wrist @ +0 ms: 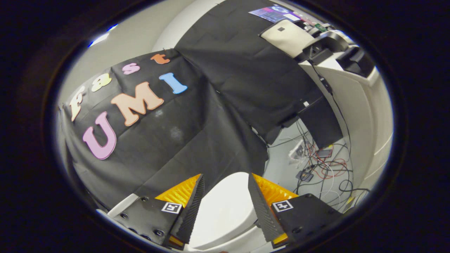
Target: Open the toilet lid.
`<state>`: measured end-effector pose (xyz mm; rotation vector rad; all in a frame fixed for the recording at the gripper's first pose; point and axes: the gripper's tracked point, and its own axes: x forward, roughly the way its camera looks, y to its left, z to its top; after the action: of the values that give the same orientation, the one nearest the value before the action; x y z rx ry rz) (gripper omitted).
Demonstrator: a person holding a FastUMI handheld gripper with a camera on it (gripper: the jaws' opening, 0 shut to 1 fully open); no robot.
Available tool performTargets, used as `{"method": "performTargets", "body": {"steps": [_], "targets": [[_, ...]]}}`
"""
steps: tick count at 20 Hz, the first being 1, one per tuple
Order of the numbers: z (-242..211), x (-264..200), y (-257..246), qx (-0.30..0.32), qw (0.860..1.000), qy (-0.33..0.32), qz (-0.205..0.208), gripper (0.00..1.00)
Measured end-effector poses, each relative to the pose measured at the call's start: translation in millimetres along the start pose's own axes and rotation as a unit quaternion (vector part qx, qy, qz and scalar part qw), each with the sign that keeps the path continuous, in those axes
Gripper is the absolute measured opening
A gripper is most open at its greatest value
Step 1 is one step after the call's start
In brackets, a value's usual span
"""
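We see our gripper point(225, 181) spread wide above the white toilet lid point(225, 211), which lies between its fingers, untouched, with tangled cables point(325, 168) on the floor beyond.

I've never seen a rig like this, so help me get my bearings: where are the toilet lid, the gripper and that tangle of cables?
Toilet lid point(225, 207): gripper view, on its white top surface between the fingers.
Gripper point(225, 182): gripper view, midway between its open fingertips.
Cables point(325, 168): gripper view, on the tangle lying on the floor.
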<state>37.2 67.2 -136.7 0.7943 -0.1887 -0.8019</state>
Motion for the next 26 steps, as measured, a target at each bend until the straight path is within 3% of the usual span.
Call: {"method": "performTargets", "body": {"steps": [8, 18, 26], "targets": [[-54.1, -4.8, -39.9, 0.084, 0.994, 0.043, -0.06, 0.78], [-121.2, -6.1, -66.6, 0.109, 0.981, 0.121, -0.109, 0.78], [-145.9, -1.0, -84.1, 0.148, 0.969, 0.147, -0.13, 0.62]]}}
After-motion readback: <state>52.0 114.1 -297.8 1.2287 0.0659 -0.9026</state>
